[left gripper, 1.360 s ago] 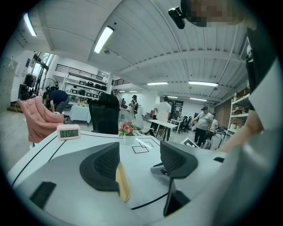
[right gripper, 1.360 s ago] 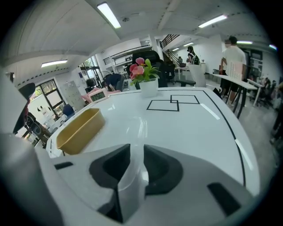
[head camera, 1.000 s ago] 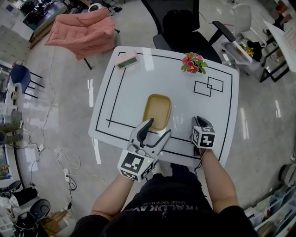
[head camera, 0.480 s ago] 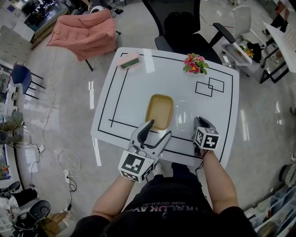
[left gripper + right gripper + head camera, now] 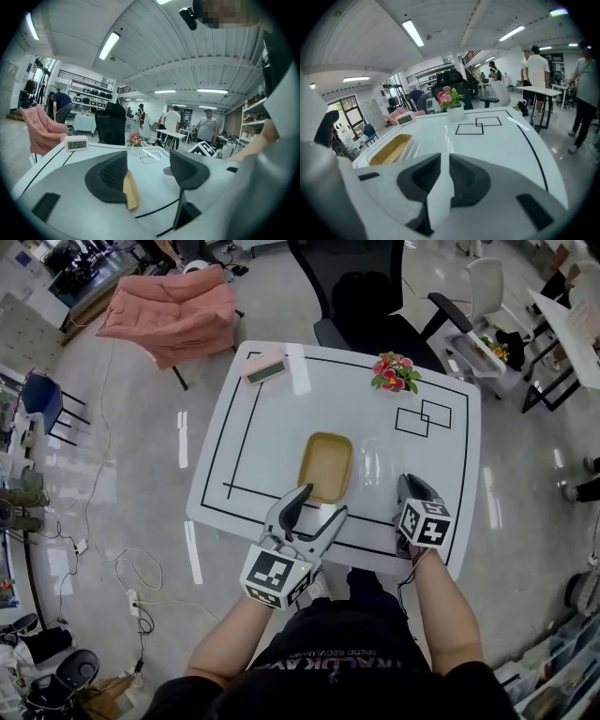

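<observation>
My left gripper point(image 5: 319, 504) hovers open over the near edge of the white table point(image 5: 272, 442), its jaws wide apart and empty. Just ahead of it lies a shallow yellow tray point(image 5: 325, 467), whose near end shows between the jaws as the yellow tray point(image 5: 131, 190) in the left gripper view point(image 5: 146, 174). My right gripper point(image 5: 411, 491) sits at the table's near right, jaws shut with only a thin sliver of table between them point(image 5: 444, 180). The tray point(image 5: 391, 149) lies off to its left.
A small pot of pink flowers point(image 5: 394, 372) and two overlapping black outlined squares point(image 5: 424, 415) are at the far right. A digital clock point(image 5: 264, 368) stands at the far left corner. A black office chair point(image 5: 370, 296) and a pink chair point(image 5: 173, 310) stand beyond; people walk in the background.
The right gripper has shifted a little to the right, and the tray now looks farther off to its left. The left gripper has stayed nearly still, jaws unchanged.
</observation>
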`<state>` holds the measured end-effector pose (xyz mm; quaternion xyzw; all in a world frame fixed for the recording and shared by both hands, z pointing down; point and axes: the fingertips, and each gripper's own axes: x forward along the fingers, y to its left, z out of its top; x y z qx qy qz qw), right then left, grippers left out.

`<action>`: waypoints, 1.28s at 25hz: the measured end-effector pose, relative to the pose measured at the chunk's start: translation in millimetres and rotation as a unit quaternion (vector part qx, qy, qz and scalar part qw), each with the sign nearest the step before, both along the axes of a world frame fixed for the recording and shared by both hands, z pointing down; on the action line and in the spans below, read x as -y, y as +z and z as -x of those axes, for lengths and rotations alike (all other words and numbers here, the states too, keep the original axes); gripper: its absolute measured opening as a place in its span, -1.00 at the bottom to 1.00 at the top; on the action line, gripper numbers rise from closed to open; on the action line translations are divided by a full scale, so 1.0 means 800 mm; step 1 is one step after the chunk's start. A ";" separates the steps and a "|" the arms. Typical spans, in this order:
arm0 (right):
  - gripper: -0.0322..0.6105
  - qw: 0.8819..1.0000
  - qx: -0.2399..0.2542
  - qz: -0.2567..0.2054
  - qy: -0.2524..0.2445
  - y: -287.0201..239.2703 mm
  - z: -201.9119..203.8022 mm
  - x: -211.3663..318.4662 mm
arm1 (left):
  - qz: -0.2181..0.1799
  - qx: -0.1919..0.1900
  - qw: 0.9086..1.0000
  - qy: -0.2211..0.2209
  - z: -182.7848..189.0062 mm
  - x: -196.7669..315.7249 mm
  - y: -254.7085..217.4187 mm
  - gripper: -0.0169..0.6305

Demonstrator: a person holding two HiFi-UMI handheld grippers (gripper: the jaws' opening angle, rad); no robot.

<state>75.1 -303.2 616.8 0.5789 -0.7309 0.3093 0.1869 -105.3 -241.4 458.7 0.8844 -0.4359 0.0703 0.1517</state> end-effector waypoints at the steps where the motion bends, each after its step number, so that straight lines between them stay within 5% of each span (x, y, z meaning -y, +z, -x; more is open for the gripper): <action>1: -0.72 1.000 0.000 -0.006 0.000 -0.006 0.001 0.000 | -0.001 -0.001 1.000 0.000 0.001 -0.001 -0.002 -0.08; 32: -0.72 0.973 0.004 -0.229 -0.040 -0.251 0.095 -0.105 | -0.071 -0.019 0.997 0.000 0.073 -0.103 -0.071 -0.27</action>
